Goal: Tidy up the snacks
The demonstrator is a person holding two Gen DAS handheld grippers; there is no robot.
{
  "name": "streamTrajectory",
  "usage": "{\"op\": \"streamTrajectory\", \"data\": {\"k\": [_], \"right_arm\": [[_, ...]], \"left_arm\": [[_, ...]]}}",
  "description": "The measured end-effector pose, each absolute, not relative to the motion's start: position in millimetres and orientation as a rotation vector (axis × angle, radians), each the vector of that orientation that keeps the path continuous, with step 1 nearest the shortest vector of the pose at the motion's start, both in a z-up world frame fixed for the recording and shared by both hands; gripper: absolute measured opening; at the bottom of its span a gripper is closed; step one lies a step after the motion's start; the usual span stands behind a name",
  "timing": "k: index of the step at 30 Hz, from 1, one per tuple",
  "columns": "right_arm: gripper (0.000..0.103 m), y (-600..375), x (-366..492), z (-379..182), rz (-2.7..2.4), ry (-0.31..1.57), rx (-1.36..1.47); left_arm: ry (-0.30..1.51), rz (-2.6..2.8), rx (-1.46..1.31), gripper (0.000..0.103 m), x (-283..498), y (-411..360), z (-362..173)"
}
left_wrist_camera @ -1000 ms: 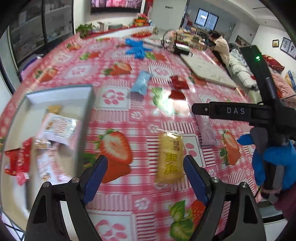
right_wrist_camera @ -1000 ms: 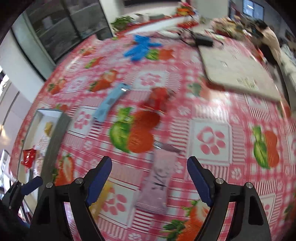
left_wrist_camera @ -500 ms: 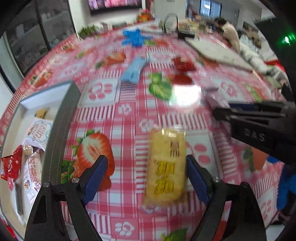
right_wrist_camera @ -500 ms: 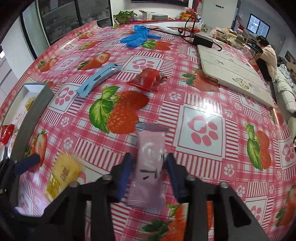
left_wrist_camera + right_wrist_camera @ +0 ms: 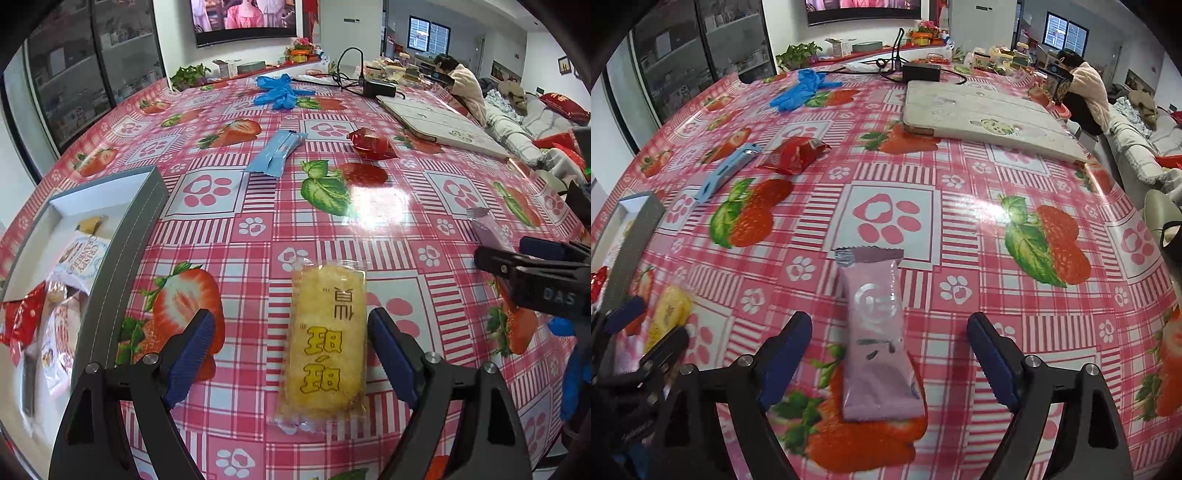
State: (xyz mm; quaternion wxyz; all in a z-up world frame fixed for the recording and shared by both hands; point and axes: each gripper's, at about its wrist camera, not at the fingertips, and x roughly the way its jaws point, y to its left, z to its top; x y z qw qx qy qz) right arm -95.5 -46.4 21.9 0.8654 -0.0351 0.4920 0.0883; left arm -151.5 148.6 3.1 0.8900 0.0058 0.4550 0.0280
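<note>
Two hand-held grippers hover over a table covered in a glossy pink-and-red checked oilcloth printed with strawberries and paw marks (image 5: 255,225). The left gripper (image 5: 290,356) has its blue-padded fingers spread wide around a yellow rice-cracker packet with bold yellow characters (image 5: 325,343), which lies flat on the cloth; the right pad sits just beside the packet's edge, the left pad well apart from it, and neither pad visibly presses it. The right gripper (image 5: 890,363) is likewise wide open, its fingers flanking a pale pink foil snack sachet with a serrated top seam (image 5: 877,332) that rests flat on the cloth, clear of both pads.

To the left, a shallow grey-walled box with a white inside (image 5: 125,236) already holds several wrapped snacks, among them a red wrapper (image 5: 22,317) and a white printed packet (image 5: 79,254). Farther up the table lie a light blue snack bar wrapper (image 5: 275,155) and a crumpled red foil packet (image 5: 369,144), well apart from both grippers. Beyond them sit a pair of blue disposable gloves (image 5: 277,90) and a flat white board (image 5: 986,118).
</note>
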Motion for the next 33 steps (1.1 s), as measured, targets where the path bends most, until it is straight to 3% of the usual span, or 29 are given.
{"op": "streamTrajectory", "data": {"k": [2, 3, 4, 6, 11, 14, 15, 16, 17, 18, 33], "right_arm": [[0.096, -44.4, -94.4, 21.2, 0.191, 1.016, -0.080], [0.099, -43.9, -93.4, 20.2, 0.208, 1.016, -0.075], [0.103, -43.1, -92.9, 18.8, 0.221, 1.016, -0.074], [0.103, -39.2, -94.0, 17.1, 0.213, 1.003, -0.106], [0.103, -40.1, -96.6, 16.0, 0.221, 0.971, -0.103], [0.103, -39.9, -97.4, 15.6, 0.220, 0.961, -0.102], [0.103, -39.7, -97.6, 15.5, 0.218, 0.958, -0.101], [0.103, -39.4, -97.9, 15.3, 0.216, 0.956, -0.101], [0.103, -39.4, -98.0, 15.3, 0.216, 0.955, -0.100], [0.103, -39.6, -98.1, 15.2, 0.216, 0.954, -0.100], [0.103, -39.8, -98.0, 15.0, 0.217, 0.953, -0.101]], "left_arm": [[0.936, 0.065, 0.007, 0.086, -150.7, 147.5, 2.7], [0.925, 0.061, 0.006, 0.079, -150.8, 146.6, 2.6], [0.905, 0.055, 0.004, 0.060, -151.9, 144.4, 3.6], [0.891, 0.059, 0.024, 0.039, -150.7, 139.6, 5.7], [0.907, 0.072, 0.006, 0.040, -134.4, 143.8, 6.6], [0.906, 0.085, -0.016, 0.048, -130.8, 148.8, 5.9], [0.907, 0.100, -0.017, 0.058, -130.8, 149.9, 5.8], [0.914, 0.115, -0.027, 0.079, -130.2, 152.7, 4.5], [0.933, 0.118, -0.047, 0.090, -128.2, 156.9, 1.7], [0.939, 0.113, -0.069, 0.094, -127.5, 160.5, 0.6], [0.958, 0.097, -0.046, 0.102, -126.3, 155.1, -2.7]]}}
